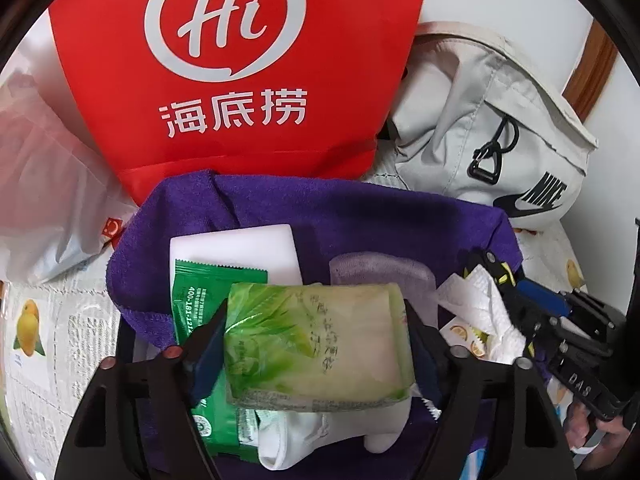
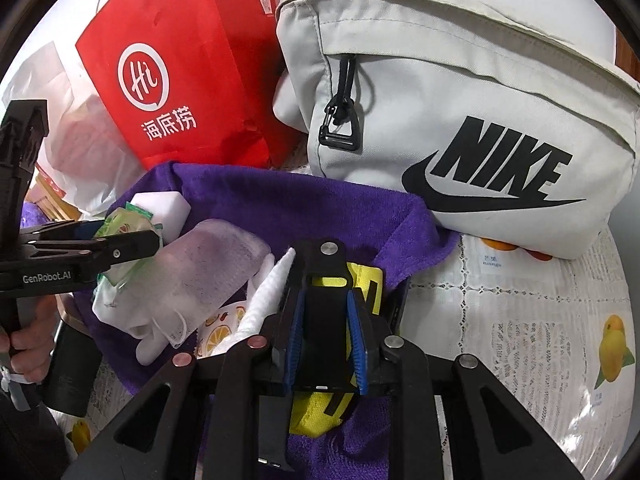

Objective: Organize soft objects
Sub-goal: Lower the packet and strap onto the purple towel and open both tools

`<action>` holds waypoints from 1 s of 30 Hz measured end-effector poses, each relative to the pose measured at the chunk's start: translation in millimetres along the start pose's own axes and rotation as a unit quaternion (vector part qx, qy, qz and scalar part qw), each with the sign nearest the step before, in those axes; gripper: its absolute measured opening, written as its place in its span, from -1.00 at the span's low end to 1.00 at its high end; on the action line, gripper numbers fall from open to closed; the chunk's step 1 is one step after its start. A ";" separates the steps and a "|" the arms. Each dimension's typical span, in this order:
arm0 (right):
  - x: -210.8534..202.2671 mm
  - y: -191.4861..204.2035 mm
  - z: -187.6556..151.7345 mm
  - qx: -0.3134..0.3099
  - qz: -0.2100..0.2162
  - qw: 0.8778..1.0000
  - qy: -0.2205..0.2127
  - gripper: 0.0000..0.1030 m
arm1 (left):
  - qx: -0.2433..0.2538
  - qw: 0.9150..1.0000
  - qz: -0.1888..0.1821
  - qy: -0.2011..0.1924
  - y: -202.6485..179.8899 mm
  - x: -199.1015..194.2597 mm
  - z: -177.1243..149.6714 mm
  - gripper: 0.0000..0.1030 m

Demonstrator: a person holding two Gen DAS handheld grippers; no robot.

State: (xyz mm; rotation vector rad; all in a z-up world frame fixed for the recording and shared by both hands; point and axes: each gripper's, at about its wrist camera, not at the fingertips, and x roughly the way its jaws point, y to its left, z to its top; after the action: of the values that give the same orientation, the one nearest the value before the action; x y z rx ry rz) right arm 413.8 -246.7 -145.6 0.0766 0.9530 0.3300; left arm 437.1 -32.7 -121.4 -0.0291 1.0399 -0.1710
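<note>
Behind the purple towel (image 2: pixel 304 200) your way is blocked: the red bag (image 2: pixel 192 80) and the grey Nike bag (image 2: pixel 480 120) stand at its far edge. To the towel's right, the lace-covered counter (image 2: pixel 520 320) lies open. On the towel, packets crowd together.

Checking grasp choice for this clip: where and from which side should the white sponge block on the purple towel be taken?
Grip the white sponge block across its two short ends, coming from above at its far half. It lies flat on the purple towel, and the green sachet overlaps its near edge, so only the far part is clear.
</note>
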 end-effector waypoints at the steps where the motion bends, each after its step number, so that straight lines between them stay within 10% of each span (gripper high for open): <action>1: -0.3 0.5 0.1 -0.001 -0.001 1.000 0.000 -0.23 | -0.004 1.000 -0.008 0.000 0.6 -1.7 0.3 0.64; 17: -64.7 25.6 -9.6 -0.007 -0.025 0.999 -0.029 0.34 | 0.007 0.999 0.016 -0.027 -6.3 -75.7 -20.4 0.83; 30: -157.3 88.3 -82.8 -0.025 -0.056 0.997 -0.054 0.79 | -0.007 0.996 0.062 -0.068 -3.0 -172.1 -121.9 0.93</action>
State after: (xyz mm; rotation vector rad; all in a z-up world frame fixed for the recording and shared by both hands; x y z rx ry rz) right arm 241.4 -218.4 -51.5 -0.0038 0.8383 0.2440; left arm 246.8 -2.1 -35.7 0.0107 0.9034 -0.0469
